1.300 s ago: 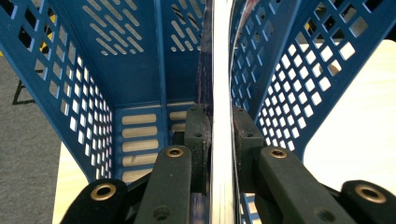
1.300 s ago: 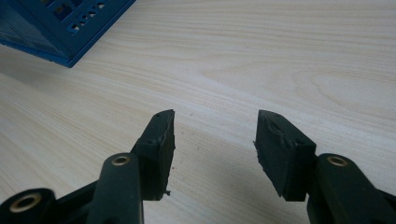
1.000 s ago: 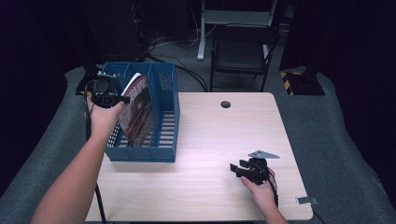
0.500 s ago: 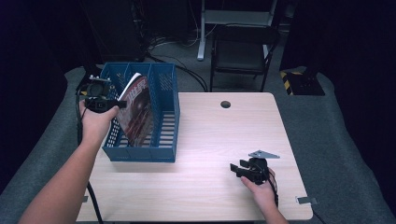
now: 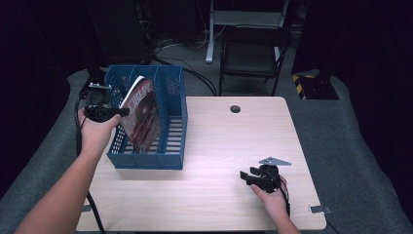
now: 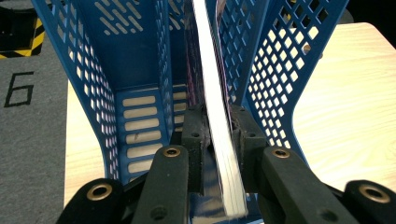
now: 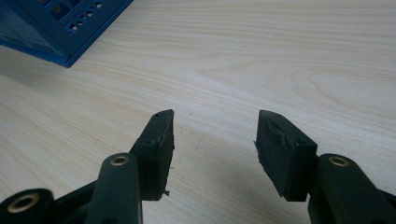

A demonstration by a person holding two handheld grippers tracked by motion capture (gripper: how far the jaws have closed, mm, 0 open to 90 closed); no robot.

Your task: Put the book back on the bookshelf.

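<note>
Left claw (image 6: pixel 218 135) clamped tight on the white page edge of a magazine (image 6: pixel 215 116), pads pressing from both sides. The magazine stands on edge inside the blue perforated basket (image 6: pixel 93 93), between two of its dividers. Pale wooden surface (image 6: pixel 345 121) alongside the basket.

I work at a pale wooden table (image 5: pixel 214 146) in what looks like a lab or recording studio, dimly lit beyond the tabletop. Grey carpet (image 5: pixel 350 146) surrounds the table; black and yellow hazard tape (image 5: pixel 298 83) marks the floor. A black folding chair (image 5: pixel 253 53) stands behind the table, and loose cables (image 5: pixel 170 48) trail near a metal stand (image 5: pixel 212 29).
</note>
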